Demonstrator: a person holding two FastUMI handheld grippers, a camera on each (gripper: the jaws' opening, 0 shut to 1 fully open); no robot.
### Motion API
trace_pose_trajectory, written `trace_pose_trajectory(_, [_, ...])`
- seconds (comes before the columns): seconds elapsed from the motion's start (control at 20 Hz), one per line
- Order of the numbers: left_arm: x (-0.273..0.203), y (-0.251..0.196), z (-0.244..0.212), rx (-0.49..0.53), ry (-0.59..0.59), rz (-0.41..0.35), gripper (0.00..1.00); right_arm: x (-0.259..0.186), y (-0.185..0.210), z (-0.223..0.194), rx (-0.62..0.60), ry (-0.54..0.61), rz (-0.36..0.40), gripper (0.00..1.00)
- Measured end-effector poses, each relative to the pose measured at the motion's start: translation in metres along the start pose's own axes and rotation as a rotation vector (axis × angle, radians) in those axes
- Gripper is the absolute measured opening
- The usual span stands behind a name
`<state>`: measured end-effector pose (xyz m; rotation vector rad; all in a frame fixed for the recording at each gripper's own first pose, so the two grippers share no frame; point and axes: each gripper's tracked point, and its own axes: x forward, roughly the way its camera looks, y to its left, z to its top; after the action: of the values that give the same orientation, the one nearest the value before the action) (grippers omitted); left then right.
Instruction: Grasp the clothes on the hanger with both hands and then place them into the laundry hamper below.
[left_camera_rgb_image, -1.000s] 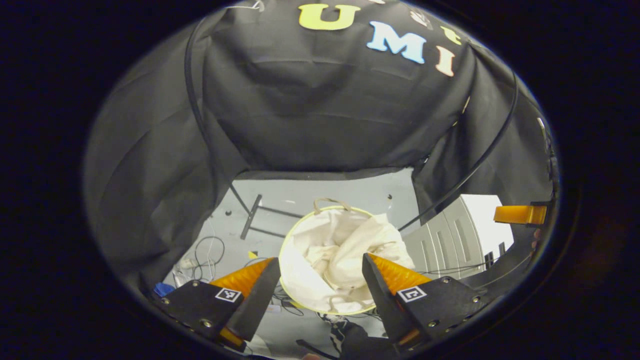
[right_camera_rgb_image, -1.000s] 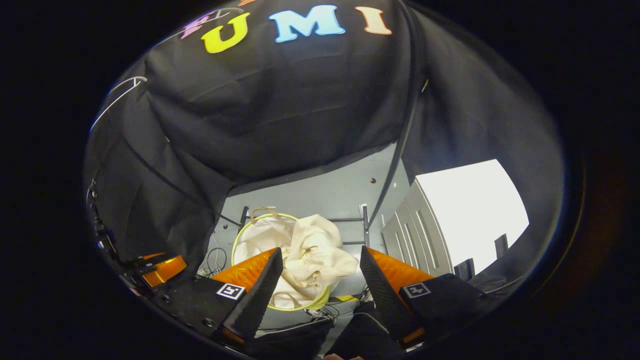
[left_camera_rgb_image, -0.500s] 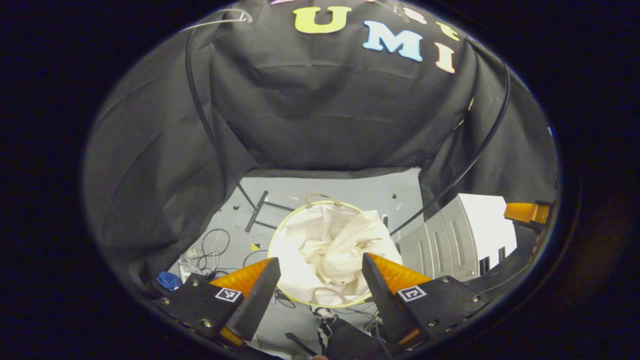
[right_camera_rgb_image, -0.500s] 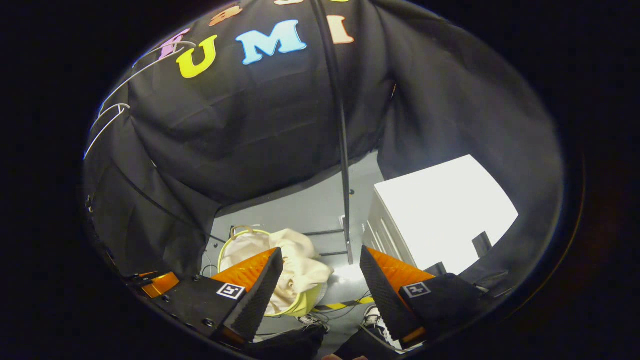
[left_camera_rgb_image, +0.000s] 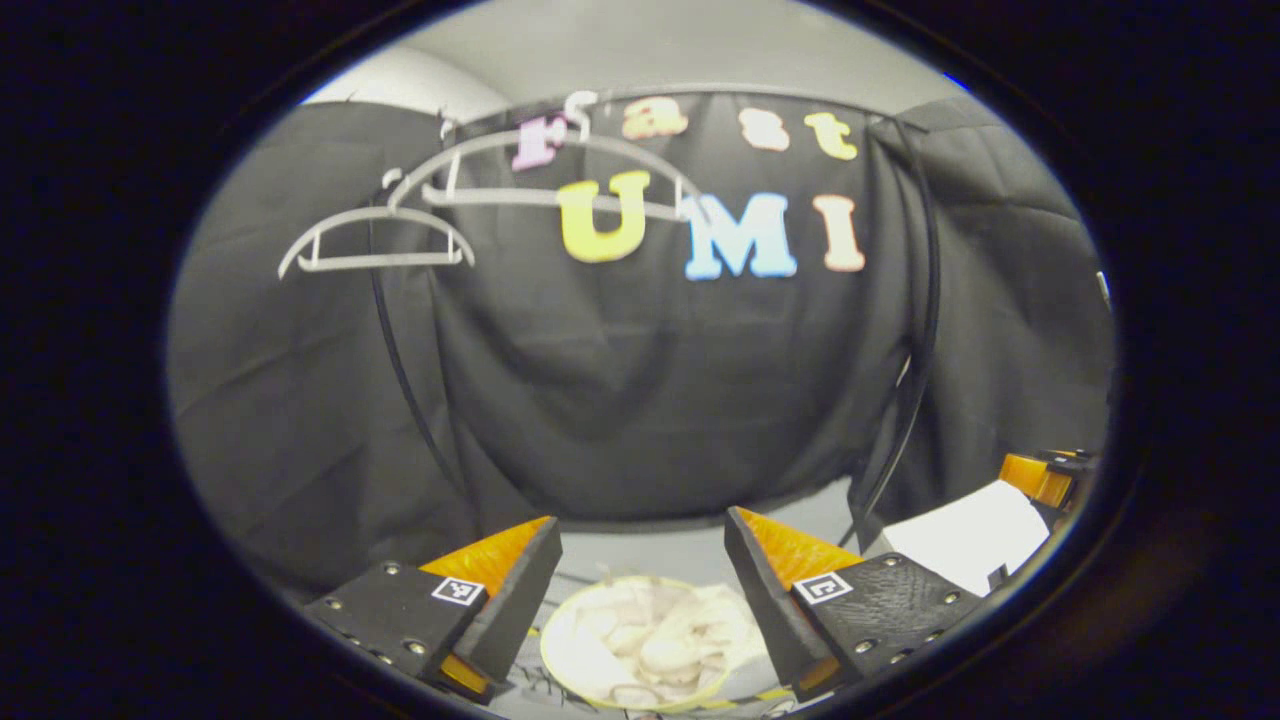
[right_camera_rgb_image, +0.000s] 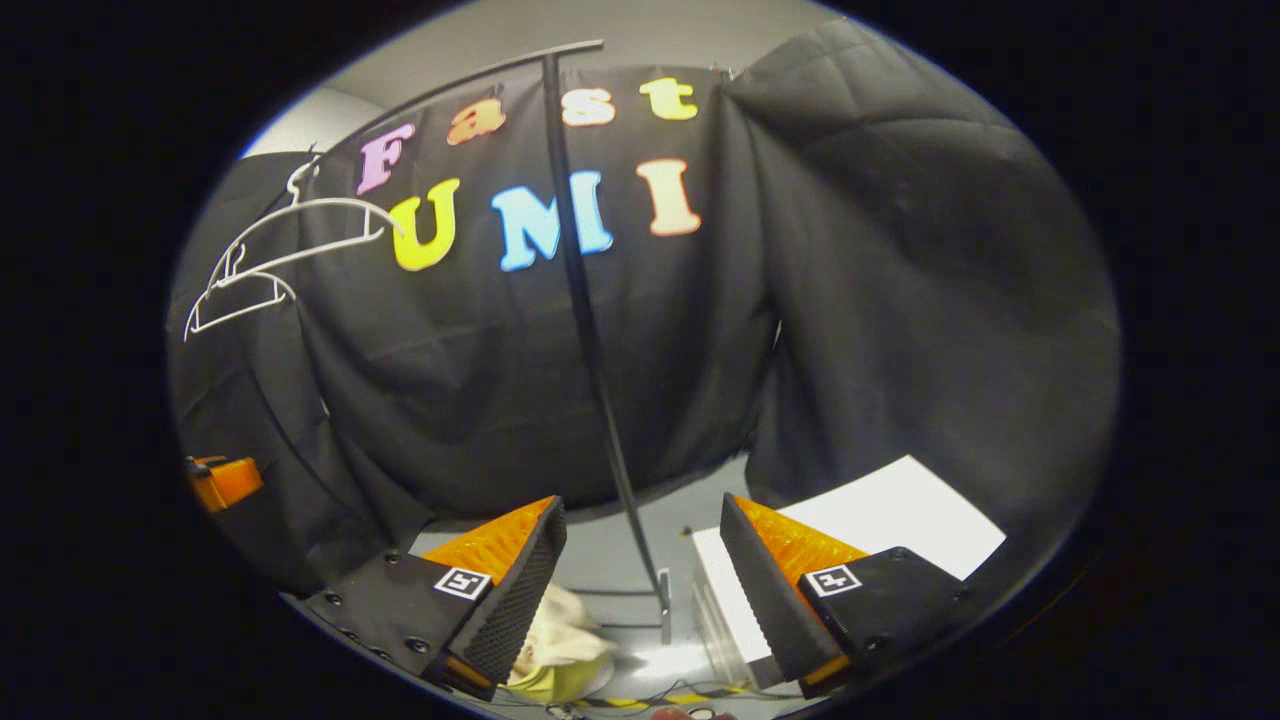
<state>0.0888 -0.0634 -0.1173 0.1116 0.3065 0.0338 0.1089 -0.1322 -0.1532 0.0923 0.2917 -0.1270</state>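
Note:
The cream clothes (left_camera_rgb_image: 650, 640) lie bunched inside the round laundry hamper (left_camera_rgb_image: 560, 672) on the floor, seen low between the fingers of my left gripper (left_camera_rgb_image: 640, 590), which is open and holds nothing. In the right gripper view a fold of the clothes (right_camera_rgb_image: 562, 630) and the hamper's yellow-green rim (right_camera_rgb_image: 560, 685) show beside the left finger of my right gripper (right_camera_rgb_image: 640, 585), also open and empty. Two bare white hangers (left_camera_rgb_image: 375, 235) (left_camera_rgb_image: 560, 180) hang high on the rack; they appear again as hangers (right_camera_rgb_image: 270, 255) at upper left. The other gripper shows at the edge of each view (left_camera_rgb_image: 1040, 475) (right_camera_rgb_image: 225, 480).
A black rack upright (right_camera_rgb_image: 590, 360) runs down the middle of the right gripper view to its foot on the grey floor. A white cabinet (right_camera_rgb_image: 880, 530) stands at the lower right, also seen as the cabinet (left_camera_rgb_image: 965, 535). Black cloth walls close in all round.
Both views have tilted up from the floor toward the wall and hangers. The hamper with the clothes has slid to the bottom edge. Both grippers remain open.

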Motion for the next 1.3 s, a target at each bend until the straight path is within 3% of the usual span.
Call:
trace_pose_trajectory(0.1, [-0.022, -0.015, 0.05, -0.037, -0.107, -0.004, 0.96, -0.007, -0.014, 0.03, 0.002, -0.079, -0.002, 0.98])
trace_pose_trajectory(0.3, [-0.057, -0.029, 0.099, -0.051, -0.224, -0.008, 0.95, -0.025, -0.029, 0.072, 0.033, -0.159, -0.024, 0.98])
trace_pose_trajectory(0.5, [-0.065, -0.017, 0.137, -0.063, -0.232, 0.001, 0.95, -0.039, -0.012, 0.118, 0.022, -0.254, -0.011, 0.98])
trace_pose_trajectory(0.7, [-0.057, 0.006, 0.142, -0.138, -0.211, 0.003, 0.95, -0.058, 0.018, 0.152, -0.06, -0.345, 0.029, 0.98])
trace_pose_trajectory(0.9, [-0.054, 0.046, 0.135, -0.141, -0.255, 0.046, 0.95, -0.062, 0.057, 0.141, -0.049, -0.315, 0.094, 0.98])
trace_pose_trajectory(1.3, [-0.052, 0.077, 0.112, -0.149, -0.297, 0.051, 0.95, -0.065, 0.104, 0.136, -0.091, -0.367, 0.123, 0.98])
